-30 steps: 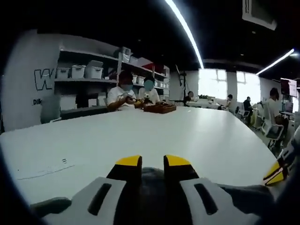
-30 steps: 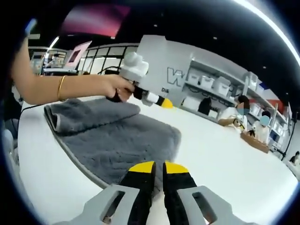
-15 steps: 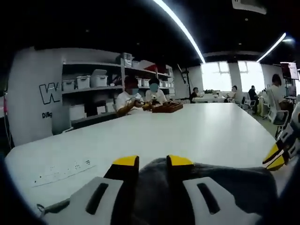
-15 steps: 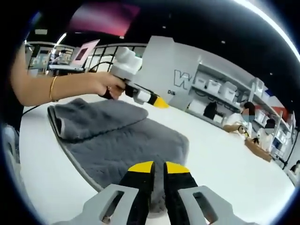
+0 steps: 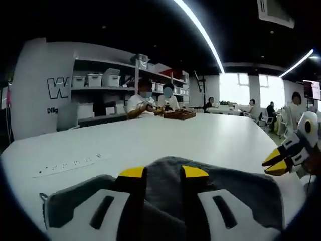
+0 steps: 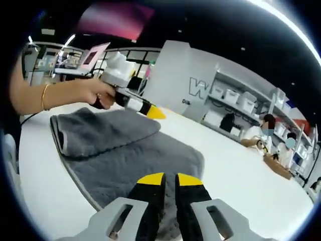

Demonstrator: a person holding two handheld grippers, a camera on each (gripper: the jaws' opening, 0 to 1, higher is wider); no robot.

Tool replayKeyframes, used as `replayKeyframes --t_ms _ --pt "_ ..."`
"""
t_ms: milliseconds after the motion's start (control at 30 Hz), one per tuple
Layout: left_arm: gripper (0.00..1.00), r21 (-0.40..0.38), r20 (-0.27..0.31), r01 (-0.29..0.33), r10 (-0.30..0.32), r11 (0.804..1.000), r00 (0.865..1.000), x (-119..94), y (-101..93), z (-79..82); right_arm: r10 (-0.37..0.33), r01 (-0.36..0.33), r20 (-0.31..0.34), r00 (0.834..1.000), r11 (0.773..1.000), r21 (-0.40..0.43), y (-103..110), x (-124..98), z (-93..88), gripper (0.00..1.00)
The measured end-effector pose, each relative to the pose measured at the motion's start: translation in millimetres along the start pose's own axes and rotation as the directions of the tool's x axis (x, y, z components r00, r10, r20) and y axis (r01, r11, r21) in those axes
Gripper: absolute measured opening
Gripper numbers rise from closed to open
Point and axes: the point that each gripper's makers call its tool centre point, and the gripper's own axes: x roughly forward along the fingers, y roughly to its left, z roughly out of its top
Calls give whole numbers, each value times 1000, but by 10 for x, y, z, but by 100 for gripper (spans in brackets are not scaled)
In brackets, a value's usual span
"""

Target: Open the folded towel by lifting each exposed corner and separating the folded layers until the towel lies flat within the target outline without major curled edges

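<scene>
Right gripper [image 6: 164,176] at 6 o'clock, jaws nearly together, nothing visibly pinched, over grey towel's [image 6: 125,155] near edge. Towel part-folded on white table [image 6: 235,175], folded layer at 9 o'clock. Left gripper [image 6: 150,112] beyond at 11 o'clock, hand-held; closure unclear.

White left gripper [image 6: 150,111] (yellow-tipped black jaws), gold bangle [image 6: 45,97] on wrist

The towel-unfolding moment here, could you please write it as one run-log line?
phase: unfolding | towel: grey, partly folded on white table | left gripper: above the folded part | right gripper: over near edge
</scene>
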Motion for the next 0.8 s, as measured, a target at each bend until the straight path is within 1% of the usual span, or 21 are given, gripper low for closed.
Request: replayKeyframes --t_ms 67,133,233,367,500,567,633,700,800 --pt "27 13 -9 -4 4 1000 1000 -47 1 -44 4 -4 3 1000 1000 -2 13 26 14 2" --pt "28 3 -9 -11 11 1000 1000 -116 40 -67 8 -8 4 1000 1000 -3 24 44 24 2" --pt "28 -43 26 3 -2 999 1000 -203 35 -20 15 -15 10 1000 1000 -10 47 59 57 2" --pt "29 -3 20 -19 19 1000 1000 -377 71 -25 32 -31 9 999 999 -23 105 76 89 2" --pt "30 2 25 -25 25 1000 999 -505 76 -18 42 -42 9 999 999 -31 145 101 127 2" --pt "32 20 36 -55 54 998 998 -649 153 -18 52 -52 9 999 998 -39 154 117 164 2" --pt "35 15 38 -66 66 998 997 -745 213 -28 58 -58 11 998 997 -41 151 127 191 2" --pt "36 4 39 -79 78 997 996 -861 230 -34 63 -62 14 998 997 -48 147 146 225 3" --pt "36 10 50 -94 94 995 994 -1041 210 -31 74 -73 22 997 996 -48 144 181 255 3"
